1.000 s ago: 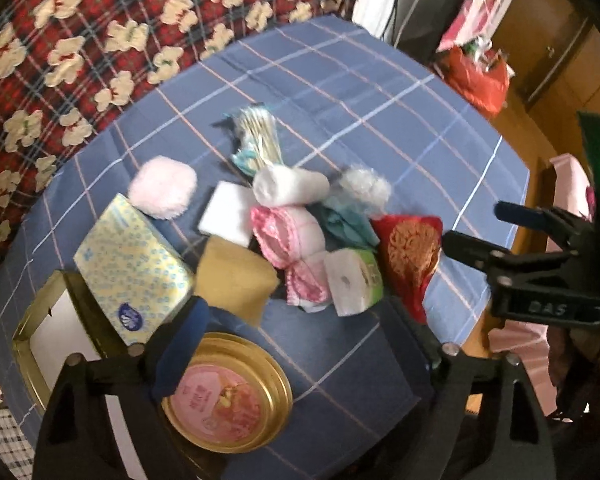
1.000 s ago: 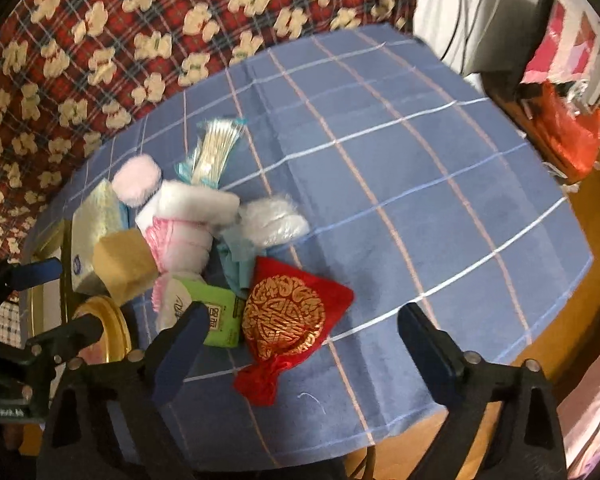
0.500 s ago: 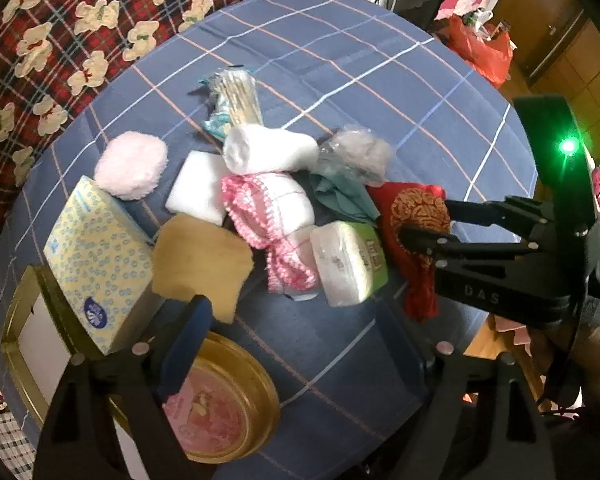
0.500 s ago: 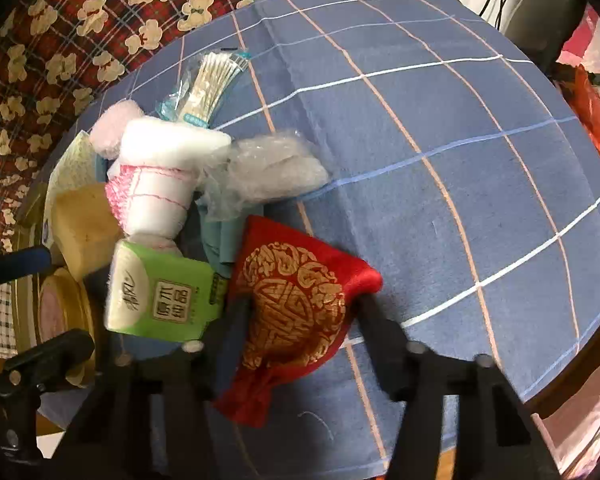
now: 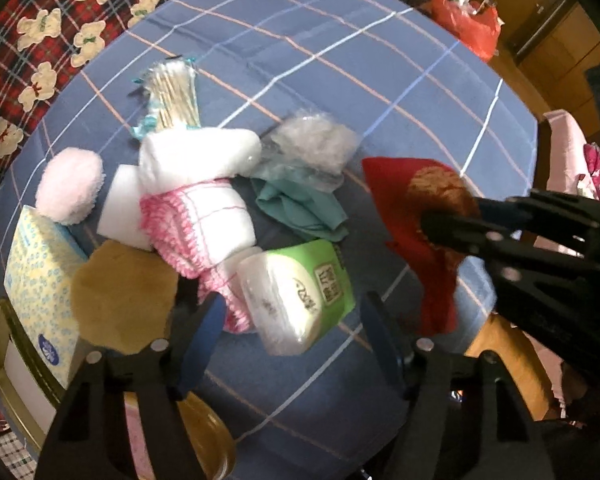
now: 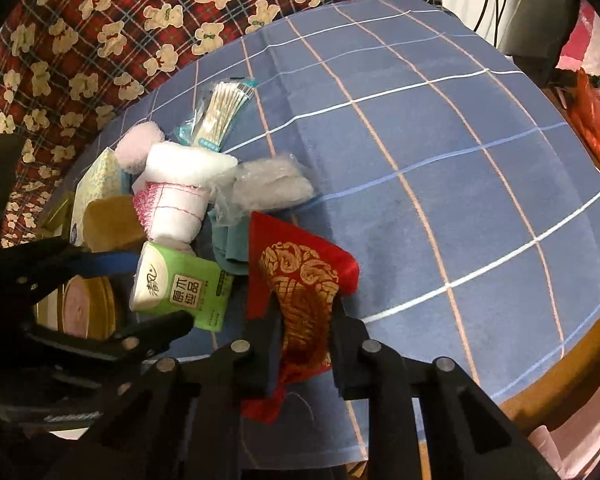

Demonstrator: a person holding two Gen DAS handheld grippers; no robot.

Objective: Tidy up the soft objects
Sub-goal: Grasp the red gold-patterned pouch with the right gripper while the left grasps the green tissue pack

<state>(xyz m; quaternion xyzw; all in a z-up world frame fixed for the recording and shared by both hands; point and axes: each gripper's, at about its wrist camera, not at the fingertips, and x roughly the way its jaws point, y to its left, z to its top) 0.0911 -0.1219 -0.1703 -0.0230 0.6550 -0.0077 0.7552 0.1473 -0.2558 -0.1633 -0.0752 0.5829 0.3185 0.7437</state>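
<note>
We clamp the right gripper [image 6: 304, 322] on the red pouch [image 6: 300, 280], a satin bag with gold embroidery, creased between the pads, near the table's [image 6: 440, 168] front edge. Our left gripper [image 5: 289, 322] has been closing, jaws still apart, straddling the tissue pack [image 5: 300, 292].

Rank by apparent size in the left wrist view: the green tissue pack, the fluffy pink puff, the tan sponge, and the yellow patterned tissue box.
1. Green tissue pack, though it lies closest to the camera.
2. Tan sponge and yellow patterned tissue box: alike, unranked; the box is partly covered.
3. Fluffy pink puff, clearly smallest.
</note>
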